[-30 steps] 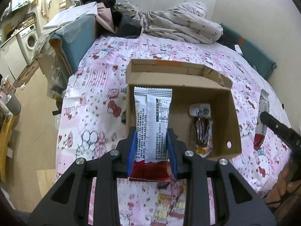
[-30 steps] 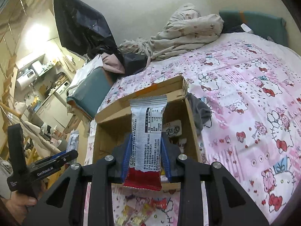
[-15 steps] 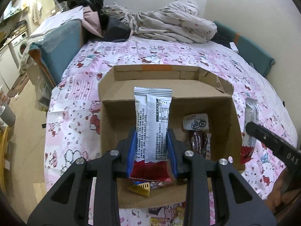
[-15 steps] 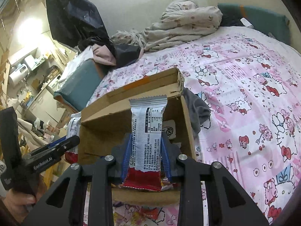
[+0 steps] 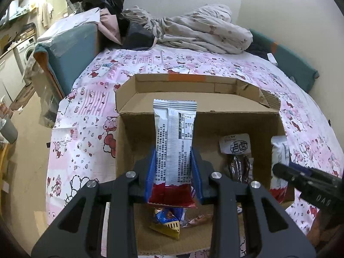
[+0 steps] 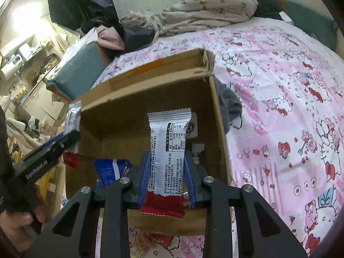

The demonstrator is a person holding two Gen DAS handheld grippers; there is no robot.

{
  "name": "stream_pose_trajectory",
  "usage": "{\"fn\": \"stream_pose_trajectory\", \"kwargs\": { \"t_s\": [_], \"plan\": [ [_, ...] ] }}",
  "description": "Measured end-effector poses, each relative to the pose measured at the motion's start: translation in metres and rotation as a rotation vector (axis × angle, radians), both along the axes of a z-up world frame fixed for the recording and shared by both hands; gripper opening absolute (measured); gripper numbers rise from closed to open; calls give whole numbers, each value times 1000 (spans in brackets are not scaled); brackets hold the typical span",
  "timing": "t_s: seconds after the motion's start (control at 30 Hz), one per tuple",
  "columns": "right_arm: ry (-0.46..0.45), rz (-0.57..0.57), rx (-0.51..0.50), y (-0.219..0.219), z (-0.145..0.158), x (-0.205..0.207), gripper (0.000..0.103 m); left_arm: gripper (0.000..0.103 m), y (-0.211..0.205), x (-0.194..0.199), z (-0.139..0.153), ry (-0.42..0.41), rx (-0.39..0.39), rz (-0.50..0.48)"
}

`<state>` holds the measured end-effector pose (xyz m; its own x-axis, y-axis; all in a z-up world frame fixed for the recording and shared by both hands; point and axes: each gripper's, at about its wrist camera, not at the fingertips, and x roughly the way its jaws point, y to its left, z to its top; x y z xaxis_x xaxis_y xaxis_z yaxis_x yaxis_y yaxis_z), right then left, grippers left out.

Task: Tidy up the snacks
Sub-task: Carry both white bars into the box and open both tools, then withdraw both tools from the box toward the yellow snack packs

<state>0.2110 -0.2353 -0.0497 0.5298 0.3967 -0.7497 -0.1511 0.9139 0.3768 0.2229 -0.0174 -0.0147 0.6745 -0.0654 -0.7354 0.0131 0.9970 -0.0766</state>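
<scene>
On the pink-printed bed (image 5: 90,116), both tongs, left (image 5: 173,169) and right (image 6: 166,172), each clamped on a silver-red snack packet (image 5: 174,142) (image 6: 168,148), hover over the cardboard box (image 5: 126,142), apparently ready to lower and release.

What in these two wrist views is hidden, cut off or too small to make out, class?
- Left wrist view: the left tool and its silver-and-red snack packet hide part of the cardboard box floor.
- Left wrist view: the right tool covers the lower part of its own packet.
- Right wrist view: the blue snack bag is partly behind the tool's frame.
- Both views: packet print is too small to read.
</scene>
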Motion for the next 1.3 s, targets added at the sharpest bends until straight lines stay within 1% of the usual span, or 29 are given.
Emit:
{"fn": "stream_pose_trajectory", "kwargs": {
  "t_s": [0.1, 0.23, 0.4, 0.47, 0.5, 0.53, 0.57, 0.6, 0.63, 0.73, 1.03, 1.1, 1.17, 1.23, 1.3],
  "plan": [
    [6, 8, -9, 3, -2, -1, 32, 27, 0, -1, -1, 4, -3, -5],
    [29, 7, -3, 3, -6, 0, 32, 27, -6, -4, 1, -15, 34, -23],
    [19, -4, 17, 3, -2, -2, 35, 28, -10, -4, -1, -6, 41, -33],
    [19, -11, 33, 2, 0, -1, 35, 36, -11, -4, -3, 17, 38, -39],
    [18, -16, 39, 2, 2, -1, 35, 44, -11, -4, -3, 18, 42, -36],
    [13, -22, 46, 1, 4, -1, 48, 57, -12, -5, -2, 18, 48, -33],
    [4, -28, 54, 1, 6, -1, 75, 73, -12, -7, -2, 16, 52, -30],
    [-19, -42, 60, 0, 10, -3, 85, 79, -12, -7, -1, 13, 55, -27],
    [-41, -53, 59, -1, 13, -4, 91, 87, -10, -9, 0, 7, 52, -24],
    [-64, -46, 58, -1, 19, -5, 91, 88, -8, -11, 2, 8, 33, -28],
    [-74, -70, 84, -7, 28, -13, 91, 88, -6, -23, 12, -26, 33, -37],
    [-78, -70, 96, -8, 31, -18, 91, 88, -4, -25, 15, 1, 20, -47],
    [-74, -65, 112, -9, 34, -24, 95, 88, -1, -28, 18, 7, 6, -47],
    [-76, -69, 116, -10, 37, -31, 98, 88, 3, -34, 23, -14, 3, -38],
    [-82, -70, 116, -11, 41, -39, 98, 88, 6, -39, 27, -21, -1, -35]
  ]
}}
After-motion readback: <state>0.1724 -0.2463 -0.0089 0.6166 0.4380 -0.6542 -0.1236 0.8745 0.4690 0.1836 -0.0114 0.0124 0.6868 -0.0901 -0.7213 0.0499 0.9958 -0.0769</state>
